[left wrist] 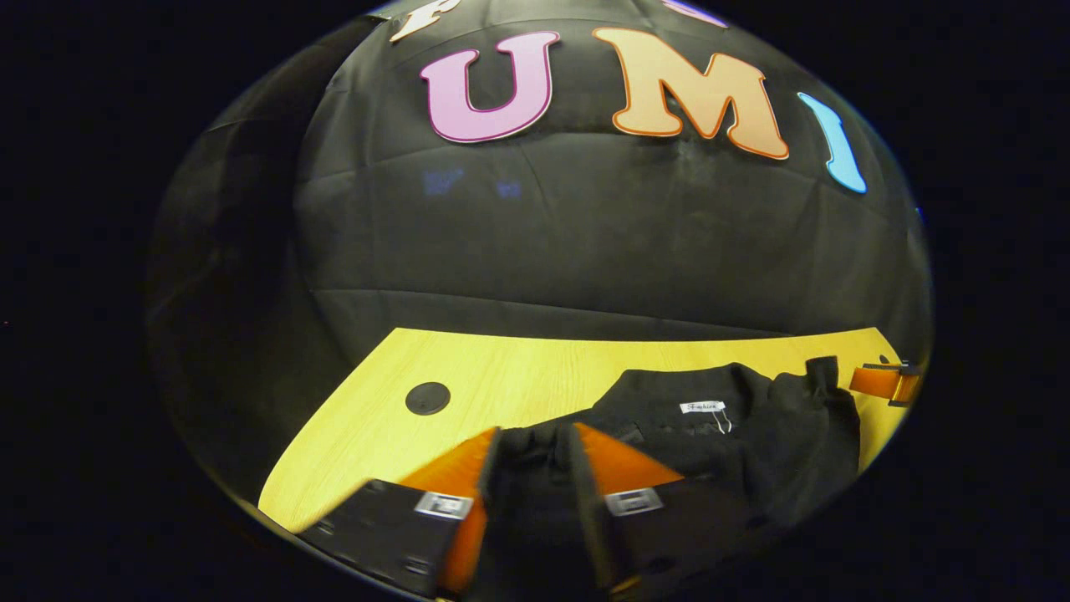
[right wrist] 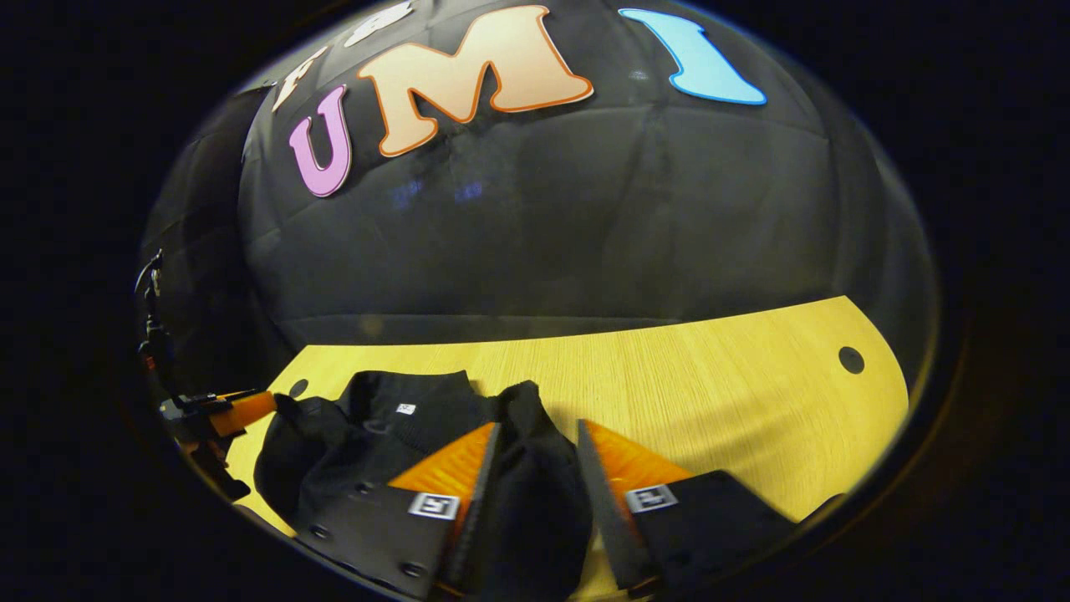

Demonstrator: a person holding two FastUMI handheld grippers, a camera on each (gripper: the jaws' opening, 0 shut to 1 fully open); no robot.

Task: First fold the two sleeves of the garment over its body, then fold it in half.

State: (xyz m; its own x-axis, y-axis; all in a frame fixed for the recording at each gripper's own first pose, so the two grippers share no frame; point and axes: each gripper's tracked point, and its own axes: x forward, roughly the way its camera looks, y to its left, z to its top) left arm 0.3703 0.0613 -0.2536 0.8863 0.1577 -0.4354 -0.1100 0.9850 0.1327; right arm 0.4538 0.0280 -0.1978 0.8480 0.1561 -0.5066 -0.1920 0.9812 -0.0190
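A black garment [left wrist: 719, 443] lies bunched on the yellow wooden table [left wrist: 501, 368], its white neck label [left wrist: 702, 407] facing up. My left gripper [left wrist: 535, 431] is shut on a fold of its cloth at the garment's left side; the cloth fills the gap between the fingers. At the far right edge of the left gripper view, the right gripper [left wrist: 886, 383] touches a raised bit of cloth. In the right gripper view, my right gripper [right wrist: 537, 426] is shut on a black fold of the garment [right wrist: 393, 435]. The left gripper [right wrist: 238, 411] shows at the far left, against the cloth.
The table [right wrist: 710, 385] runs bare to the right of the garment, up to its rounded corner. Round dark cable holes [left wrist: 427, 398] [right wrist: 851, 359] sit near the table's back corners. Black booth cloth hangs right behind the table's far edge.
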